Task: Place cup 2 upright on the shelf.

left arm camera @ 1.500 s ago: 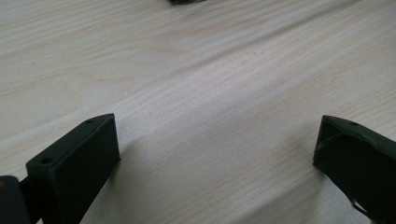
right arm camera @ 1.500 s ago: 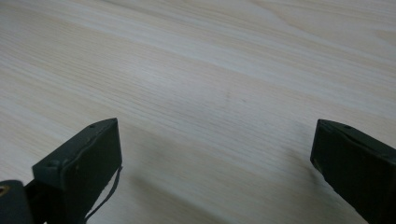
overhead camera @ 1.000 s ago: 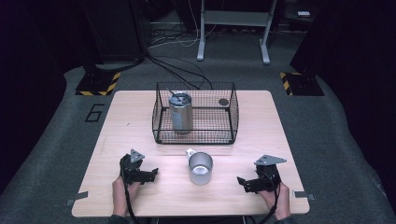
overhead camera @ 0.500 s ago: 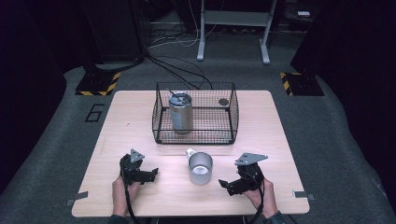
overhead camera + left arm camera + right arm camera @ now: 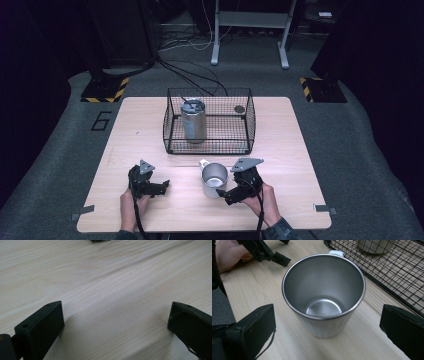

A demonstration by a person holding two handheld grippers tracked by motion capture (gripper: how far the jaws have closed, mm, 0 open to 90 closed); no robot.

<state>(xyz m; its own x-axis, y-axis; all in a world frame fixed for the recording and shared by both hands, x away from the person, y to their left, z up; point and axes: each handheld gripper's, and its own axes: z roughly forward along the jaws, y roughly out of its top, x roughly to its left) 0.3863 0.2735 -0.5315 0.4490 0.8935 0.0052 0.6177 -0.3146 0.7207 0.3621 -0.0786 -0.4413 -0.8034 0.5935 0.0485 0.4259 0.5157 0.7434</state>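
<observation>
Right claw (image 5: pixel 231 193) is held wide open, nothing gripped. In the right gripper view the steel mug (image 5: pixel 324 293) is framed between the two jaws, no contact on either side. Mug stands upright on the worktop (image 5: pixel 280 140), long axis vertical, mouth up, empty; white handle (image 5: pixel 335 252) is seen at 12 o'clock of the rim, on the far side from the claw. In the high view the mug (image 5: pixel 214 178) is placed just in front of the wire basket (image 5: pixel 250 117), at roughly 10 o'clock from the right claw, near it. Left claw (image 5: pixel 161 186) is also spread open, empty, parked on bare wood at 9 o'clock of the mug, apart from it. Right hand is judged the nearer one; a side grasp across the mug body is likely intended. A metal canister (image 5: pixel 193 120) is noted upright inside the basket.
</observation>
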